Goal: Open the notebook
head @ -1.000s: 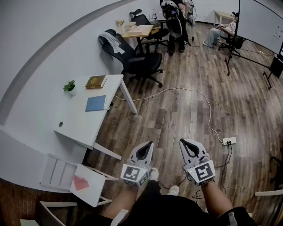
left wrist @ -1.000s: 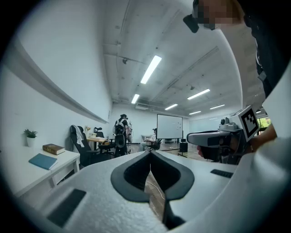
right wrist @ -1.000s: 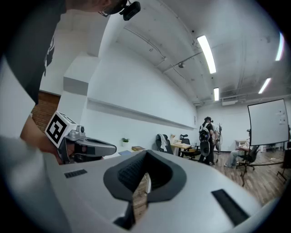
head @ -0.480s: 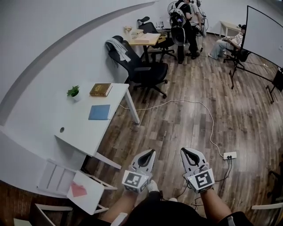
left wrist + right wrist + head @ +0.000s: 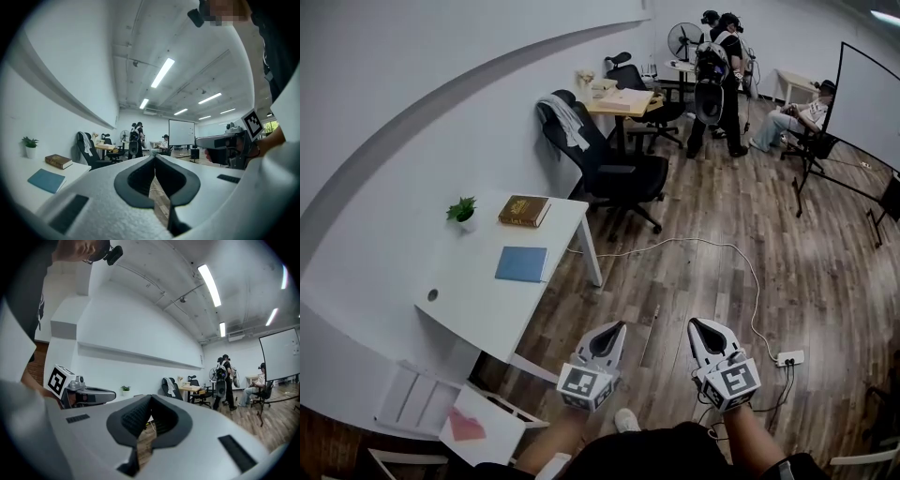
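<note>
**Closed notebook on white worktop, both grippers empty**

Notebook (image 5: 522, 263): blue, closed, lying flat at centre left of the head view on the white worktop (image 5: 473, 286).
Brown book (image 5: 524, 210): just above it, near the worktop's far edge.
Potted plant (image 5: 463, 210): left of the book.
Left gripper (image 5: 617, 330) and right gripper (image 5: 696, 326): bottom centre, side by side over the wooden floor (image 5: 722, 272), well apart from the notebook. Fingers on each are pressed together, with nothing between them.

White walls (image 5: 412, 75) curve around a dark wood-plank floor (image 5: 722, 272). A white desk (image 5: 469, 286) stands by the wall, a black office chair (image 5: 623, 173) beyond it. Ceiling strip lights (image 5: 162, 72) glow.
</note>
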The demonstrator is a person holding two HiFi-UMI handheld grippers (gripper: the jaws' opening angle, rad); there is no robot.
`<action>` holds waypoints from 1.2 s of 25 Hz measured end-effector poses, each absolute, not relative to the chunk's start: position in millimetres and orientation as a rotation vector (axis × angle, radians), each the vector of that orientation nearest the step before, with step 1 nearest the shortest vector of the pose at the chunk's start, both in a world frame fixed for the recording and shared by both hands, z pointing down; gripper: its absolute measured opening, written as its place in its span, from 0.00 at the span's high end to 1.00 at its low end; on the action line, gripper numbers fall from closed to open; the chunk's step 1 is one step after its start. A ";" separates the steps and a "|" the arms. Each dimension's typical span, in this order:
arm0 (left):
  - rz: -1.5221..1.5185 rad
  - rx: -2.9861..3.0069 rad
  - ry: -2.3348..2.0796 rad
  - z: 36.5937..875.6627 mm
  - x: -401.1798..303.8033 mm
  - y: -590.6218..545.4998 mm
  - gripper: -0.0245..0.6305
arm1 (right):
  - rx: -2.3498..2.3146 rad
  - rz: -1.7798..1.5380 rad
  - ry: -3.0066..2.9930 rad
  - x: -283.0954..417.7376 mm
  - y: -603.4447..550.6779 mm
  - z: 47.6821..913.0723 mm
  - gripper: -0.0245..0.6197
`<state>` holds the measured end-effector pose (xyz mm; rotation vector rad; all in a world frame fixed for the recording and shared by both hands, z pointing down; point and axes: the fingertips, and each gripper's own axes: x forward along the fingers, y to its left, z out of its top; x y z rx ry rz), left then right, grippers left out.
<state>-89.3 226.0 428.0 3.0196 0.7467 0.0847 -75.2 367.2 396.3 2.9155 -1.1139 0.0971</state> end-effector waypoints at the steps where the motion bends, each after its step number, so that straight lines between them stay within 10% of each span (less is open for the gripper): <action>1: 0.087 3.019 0.742 429.7 -84.5 220.0 0.95 | 2.916 0.111 -1.101 -70.8 362.8 396.1 0.96; 30: 0.118 3.099 0.130 435.5 84.1 154.9 0.95 | 2.663 0.085 -1.541 168.0 309.5 418.7 0.96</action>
